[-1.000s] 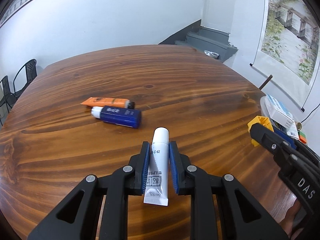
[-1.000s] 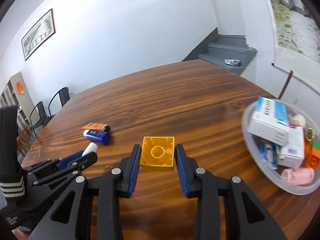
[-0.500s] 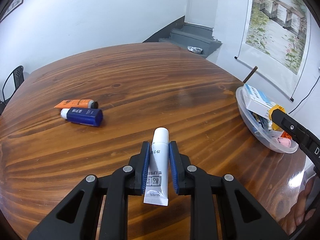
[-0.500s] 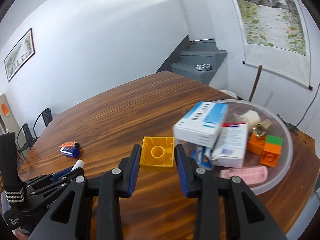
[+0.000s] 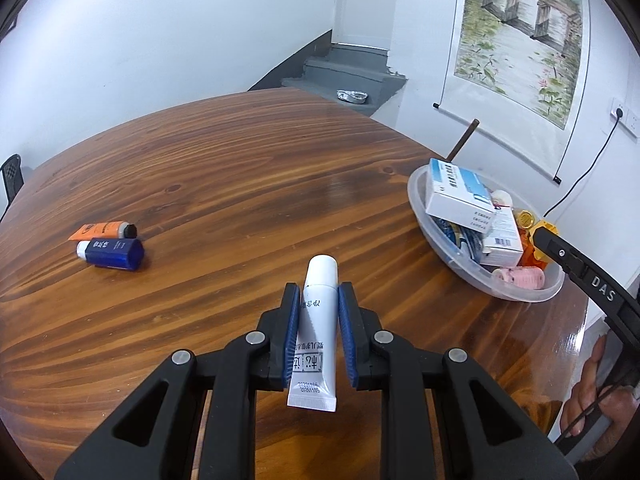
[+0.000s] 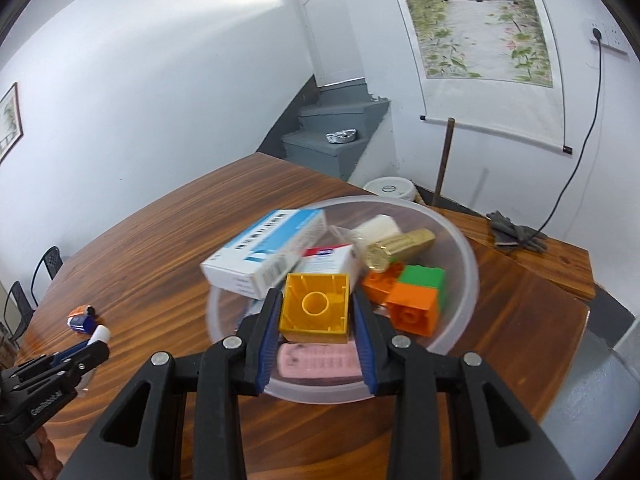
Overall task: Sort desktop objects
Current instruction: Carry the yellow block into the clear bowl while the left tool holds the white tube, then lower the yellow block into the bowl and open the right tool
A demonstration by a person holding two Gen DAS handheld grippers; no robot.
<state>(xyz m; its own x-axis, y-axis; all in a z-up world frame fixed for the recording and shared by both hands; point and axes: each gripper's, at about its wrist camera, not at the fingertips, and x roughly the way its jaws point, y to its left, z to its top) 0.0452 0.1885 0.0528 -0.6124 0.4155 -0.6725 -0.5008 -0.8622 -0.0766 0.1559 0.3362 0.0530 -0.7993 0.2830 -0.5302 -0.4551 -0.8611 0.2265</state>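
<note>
right jaws: closed on yellow block, held directly above clear bowl
left jaws: clamped on white tube, long axis forward
bowl: lies to the right of the tube

White walls all round, lit soft and even. A grey stair climbs in the far corner, a crumpled foil dish on one step. A painted garden scroll hangs beyond the surface's right edge, a socket and black cable beside it. Black chairs stand past the left edge of the dark-grained wooden surface.
</note>
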